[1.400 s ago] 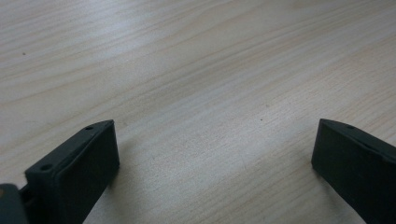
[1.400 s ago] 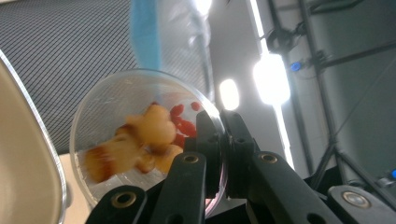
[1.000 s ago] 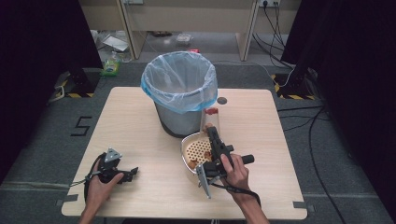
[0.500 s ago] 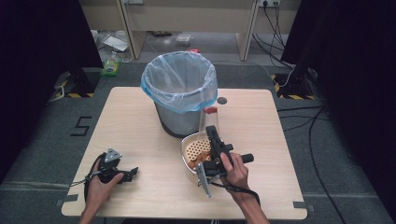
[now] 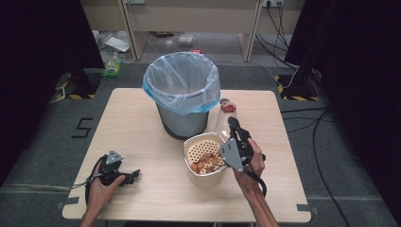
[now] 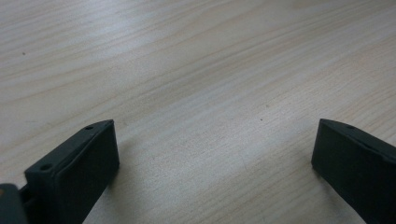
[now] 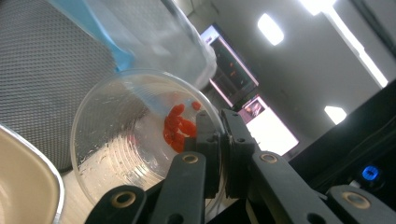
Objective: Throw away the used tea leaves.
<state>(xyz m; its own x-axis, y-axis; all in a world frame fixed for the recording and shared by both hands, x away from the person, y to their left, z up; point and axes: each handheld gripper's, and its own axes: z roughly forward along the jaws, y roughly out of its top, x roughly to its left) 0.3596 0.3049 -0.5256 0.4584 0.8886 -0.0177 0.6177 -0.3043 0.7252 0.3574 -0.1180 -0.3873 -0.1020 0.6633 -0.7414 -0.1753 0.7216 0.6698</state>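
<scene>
A clear plastic cup (image 7: 126,144) with a few red bits (image 7: 180,126) in its bottom lies tilted on its side, and my right gripper (image 7: 219,154) is shut on its rim. From above, that cup (image 5: 225,115) hangs beside the bin with the right gripper (image 5: 232,124) behind it, next to a beige perforated bowl (image 5: 194,142) that holds orange-brown pieces. My left gripper (image 5: 130,176) rests on the table at the front left, jaws wide open. In its own view the left gripper (image 6: 215,135) has bare wood between its fingers.
A grey mesh bin (image 5: 182,120) with a blue-edged plastic liner stands at the table's middle back, close to the cup and bowl. The wooden table (image 5: 142,137) has free room on its left half. Cables lie on the floor to the right.
My right hand has moved right and risen a little with the cup in its jaws. The left hand and its gripper have stayed put.
</scene>
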